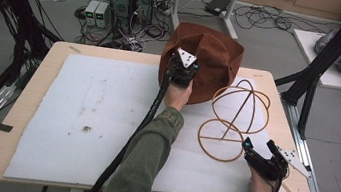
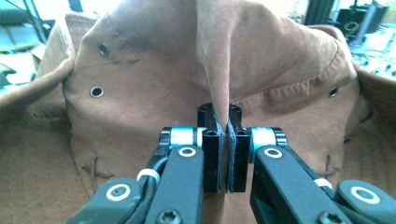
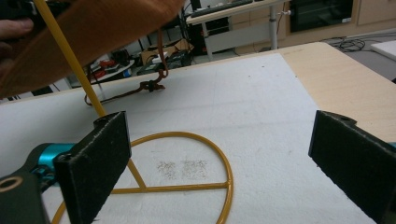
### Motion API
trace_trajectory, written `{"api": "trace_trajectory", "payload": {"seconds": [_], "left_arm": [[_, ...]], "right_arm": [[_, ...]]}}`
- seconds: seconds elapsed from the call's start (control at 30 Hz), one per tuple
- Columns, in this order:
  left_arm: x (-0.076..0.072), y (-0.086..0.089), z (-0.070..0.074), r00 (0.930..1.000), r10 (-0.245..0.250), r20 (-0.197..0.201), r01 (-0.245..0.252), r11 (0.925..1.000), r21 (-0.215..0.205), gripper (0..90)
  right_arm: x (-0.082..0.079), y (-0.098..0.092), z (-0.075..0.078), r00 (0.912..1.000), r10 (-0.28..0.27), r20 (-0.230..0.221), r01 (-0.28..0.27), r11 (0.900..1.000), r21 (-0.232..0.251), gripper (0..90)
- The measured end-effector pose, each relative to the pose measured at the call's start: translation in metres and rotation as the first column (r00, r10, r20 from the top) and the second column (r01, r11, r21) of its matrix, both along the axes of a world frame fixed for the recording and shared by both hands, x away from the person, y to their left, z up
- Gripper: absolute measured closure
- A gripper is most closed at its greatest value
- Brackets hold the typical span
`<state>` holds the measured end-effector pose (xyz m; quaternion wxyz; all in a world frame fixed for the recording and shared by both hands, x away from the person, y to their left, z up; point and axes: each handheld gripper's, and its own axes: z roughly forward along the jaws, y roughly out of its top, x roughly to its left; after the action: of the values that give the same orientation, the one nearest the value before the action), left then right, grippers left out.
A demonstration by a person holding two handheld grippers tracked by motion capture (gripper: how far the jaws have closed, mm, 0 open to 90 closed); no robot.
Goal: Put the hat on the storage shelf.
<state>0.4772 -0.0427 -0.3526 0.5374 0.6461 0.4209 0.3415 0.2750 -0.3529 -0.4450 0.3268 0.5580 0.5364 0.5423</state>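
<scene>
Nearest you, at four o'clock on the white foam mat [image 1: 80, 113], your right gripper [image 1: 257, 152] sits spread wide, holding nothing, just short of the yellow wire hat stand's [image 1: 233, 117] round base ring. Nudge that light stand and it could slide or tip. Farther off, at twelve o'clock, your left gripper [image 2: 223, 154] is pressed together on a fold of the floppy brown suede hat [image 1: 212, 56]; so thin a pinch may slip.

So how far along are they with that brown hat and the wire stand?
The left claw has already pinched a fold of the brown hat and holds it up near the yellow wire stand. The right claw waits open by the stand's base ring. Likely left: setting the hat onto the stand.
</scene>
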Motion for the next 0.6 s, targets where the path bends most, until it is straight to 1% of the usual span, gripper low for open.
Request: {"api": "trace_trajectory", "payload": {"seconds": [0.03,0.07,0.1,0.17,0.2,0.23,0.3,0.33,0.37,0.4,0.47,0.5,0.57,0.6], "left_arm": [[-0.001,0.004,0.003,0.9999,0.010,0.014,-0.010,0.9999,-0.011,87.2],[-0.001,0.004,0.003,0.9999,0.010,0.014,-0.010,0.9999,-0.011,87.2],[-0.002,0.009,0.007,0.9995,0.010,0.031,-0.009,0.9997,-0.023,87.2],[-0.003,0.011,0.008,0.9992,0.012,0.038,-0.011,0.9996,-0.027,87.2],[-0.005,0.016,0.013,0.9986,0.008,0.053,-0.005,0.9989,-0.046,87.2],[-0.005,0.016,0.013,0.9986,0.008,0.053,-0.005,0.9989,-0.046,87.1],[-0.008,0.020,0.018,0.9976,0.004,0.070,0.000,0.9983,-0.058,87.1],[-0.010,0.023,0.023,0.9966,-0.004,0.082,0.010,0.9972,-0.074,87.2],[-0.012,0.025,0.025,0.9959,-0.006,0.090,0.013,0.9967,-0.080,87.1],[-0.012,0.025,0.025,0.9959,-0.006,0.090,0.013,0.9967,-0.080,87.2],[-0.014,0.028,0.030,0.9943,-0.012,0.106,0.022,0.9952,-0.095,87.2],[-0.015,0.029,0.032,0.9931,-0.021,0.115,0.034,0.9940,-0.104,87.1],[-0.019,0.032,0.036,0.9904,-0.031,0.135,0.045,0.9933,-0.106,87.1],[-0.020,0.033,0.038,0.9888,-0.037,0.145,0.054,0.9914,-0.119,87.1]], "right_arm": [[0.000,0.000,0.000,1.0000,0.001,0.000,-0.001,1.000,-0.001,4.9],[0.000,0.000,0.000,1.0000,0.001,0.002,-0.001,1.000,-0.002,4.9],[0.000,0.000,0.000,1.0000,0.002,0.002,-0.002,1.000,-0.003,4.9],[0.000,0.000,0.000,1.0000,0.003,0.000,-0.003,1.000,0.000,4.9],[0.000,0.000,0.000,1.0000,0.004,-0.001,-0.004,1.000,0.000,4.9],[0.000,0.000,0.000,1.0000,0.004,-0.001,-0.004,1.000,0.000,4.9],[0.000,0.000,0.000,1.0000,0.003,0.000,-0.003,1.000,0.000,4.9],[0.000,0.000,0.000,1.0000,0.004,0.001,-0.004,1.000,-0.003,4.9],[0.000,0.001,0.000,1.0000,0.004,0.000,-0.004,1.000,-0.002,4.9],[0.000,0.001,0.000,1.0000,0.004,0.000,-0.004,1.000,-0.002,4.9],[0.000,0.001,0.000,1.0000,0.004,0.001,-0.004,1.000,-0.005,4.9],[0.000,0.001,0.000,1.0000,0.005,0.002,-0.005,1.000,-0.007,4.9],[0.000,0.001,0.000,1.0000,0.006,0.003,-0.006,1.000,-0.007,4.9],[0.000,0.001,0.000,1.0000,0.006,0.002,-0.006,1.000,-0.007,4.9]]}}
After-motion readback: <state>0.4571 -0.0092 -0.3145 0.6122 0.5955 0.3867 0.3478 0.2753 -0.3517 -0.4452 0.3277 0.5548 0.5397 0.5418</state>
